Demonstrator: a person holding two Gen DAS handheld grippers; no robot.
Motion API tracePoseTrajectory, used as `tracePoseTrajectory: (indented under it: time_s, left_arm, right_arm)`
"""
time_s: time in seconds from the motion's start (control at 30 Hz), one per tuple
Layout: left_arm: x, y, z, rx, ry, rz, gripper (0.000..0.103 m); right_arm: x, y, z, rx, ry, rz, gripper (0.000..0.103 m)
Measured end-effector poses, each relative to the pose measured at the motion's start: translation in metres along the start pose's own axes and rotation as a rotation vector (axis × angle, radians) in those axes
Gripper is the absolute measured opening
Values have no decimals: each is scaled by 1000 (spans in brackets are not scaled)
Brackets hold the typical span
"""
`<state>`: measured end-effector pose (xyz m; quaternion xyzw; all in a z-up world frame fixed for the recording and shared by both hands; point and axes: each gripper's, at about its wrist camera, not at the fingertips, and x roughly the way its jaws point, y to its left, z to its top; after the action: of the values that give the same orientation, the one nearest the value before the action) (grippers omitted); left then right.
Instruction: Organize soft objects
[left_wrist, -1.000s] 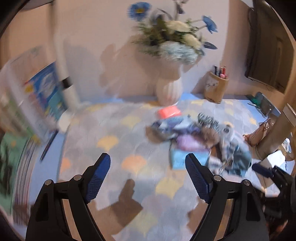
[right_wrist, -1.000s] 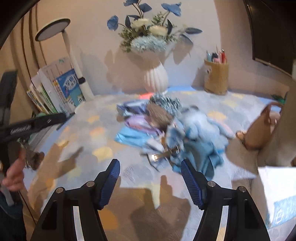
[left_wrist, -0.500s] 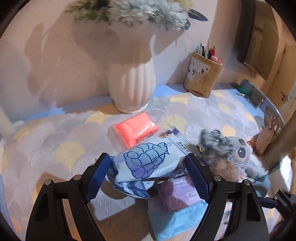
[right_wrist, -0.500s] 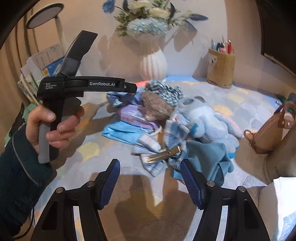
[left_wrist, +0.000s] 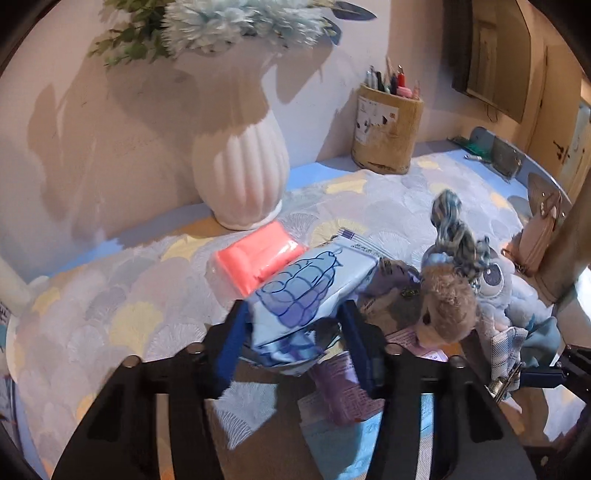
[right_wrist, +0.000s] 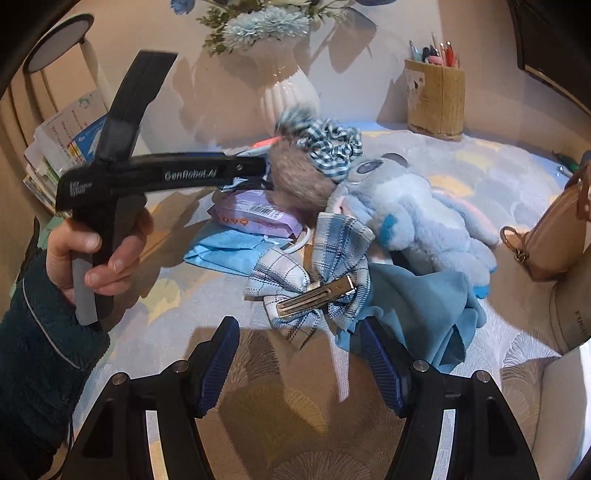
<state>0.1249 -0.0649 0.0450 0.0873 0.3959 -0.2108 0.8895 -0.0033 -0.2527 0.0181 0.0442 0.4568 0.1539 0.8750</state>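
A pile of soft things lies on the patterned tablecloth (left_wrist: 122, 295). My left gripper (left_wrist: 295, 332) is closing on a light blue packet (left_wrist: 306, 291) with a blue drawing, and its pads press the packet's sides. A pink packet (left_wrist: 258, 258) lies just behind. A purple wipes pack (right_wrist: 255, 216), a brown fur pompom (right_wrist: 299, 177), a checked scrunchie (right_wrist: 332, 147) and a pale blue plush toy (right_wrist: 417, 218) lie beside it. My right gripper (right_wrist: 299, 354) stands open just in front of a plaid bow with a metal clip (right_wrist: 314, 280), touching nothing.
A white vase (left_wrist: 240, 170) and a pencil holder (left_wrist: 388, 136) stand by the back wall. A tan handbag (right_wrist: 557, 236) sits at the right, stacked books (right_wrist: 62, 147) at the left. A hand (right_wrist: 99, 251) holds the left tool. A blue cloth (right_wrist: 417, 306) lies under the plush.
The left gripper came down and forward to the pile, and its jaws narrowed onto the light blue packet. The right gripper sank a little toward the plaid bow, still open.
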Motion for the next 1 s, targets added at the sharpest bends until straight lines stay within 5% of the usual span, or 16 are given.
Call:
tracePoseTrajectory:
  time_s: [0.33, 0.53, 0.73, 0.9, 1.0]
  left_arm:
    - [-69, 10, -19, -92, -94, 62, 40]
    - [-110, -3, -75, -171, -34, 198, 40]
    - [-123, -14, -119, -252, -3, 233, 42]
    - [-130, -33, -139, -214, 57, 36, 51]
    - [-138, -39, -143, -184, 77, -83, 51]
  right_arm:
    - [-11, 5, -4, -35, -69, 4, 66]
    - [-21, -3, -5, 25, -79, 35, 66]
    - [-11, -16, 1, 203, -8, 121, 58]
    - [9, -34, 13, 457, 59, 68, 58]
    - [12, -28, 21, 451, 36, 20, 58]
